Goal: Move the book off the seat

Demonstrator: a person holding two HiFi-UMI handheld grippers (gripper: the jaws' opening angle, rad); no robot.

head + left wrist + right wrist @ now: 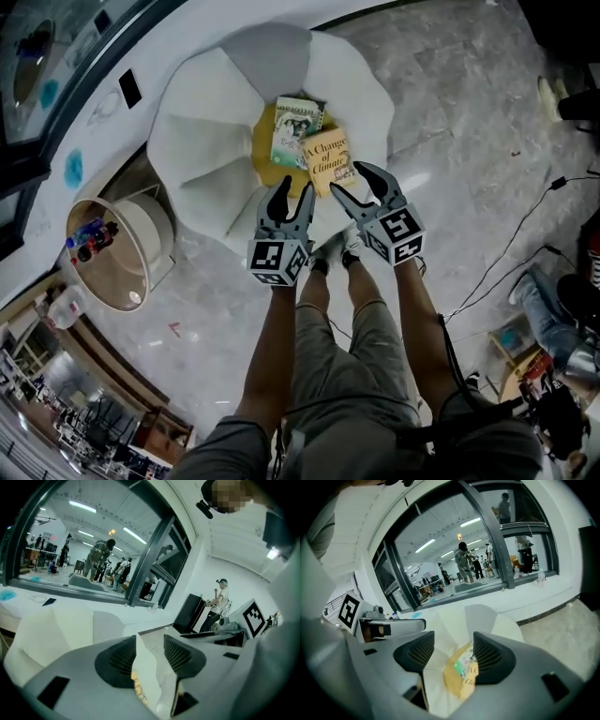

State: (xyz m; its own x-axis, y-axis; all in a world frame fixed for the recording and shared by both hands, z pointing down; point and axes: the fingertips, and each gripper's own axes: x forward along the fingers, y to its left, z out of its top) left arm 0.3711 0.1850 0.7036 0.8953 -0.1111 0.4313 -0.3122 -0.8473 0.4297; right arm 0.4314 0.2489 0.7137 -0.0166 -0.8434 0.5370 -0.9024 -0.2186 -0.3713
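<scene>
Seat: a white shell of broad, smooth, petal-shaped panels that cup a round yellow cushion, standing on a grey marble-patterned floor. Contents: two flat rectangular books, both lying on the cushion. The green-and-white book lies nearer the seat back. The tan book lies nearer the front edge, and their near corners meet. Each book's long axis runs from front edge to seat back, with the title head pointing at the back. The green one leans slightly right, the tan one slightly left. Left gripper: hovers over the shell's front edge just left of the tan book, jaws about half apart and holding nothing; only white shell and a sliver of yellow show between them. Right gripper: at the tan book's near right corner, jaws parted rather wider, the book in line between them but ungripped. Both jaws carry dark ribbed pads.
</scene>
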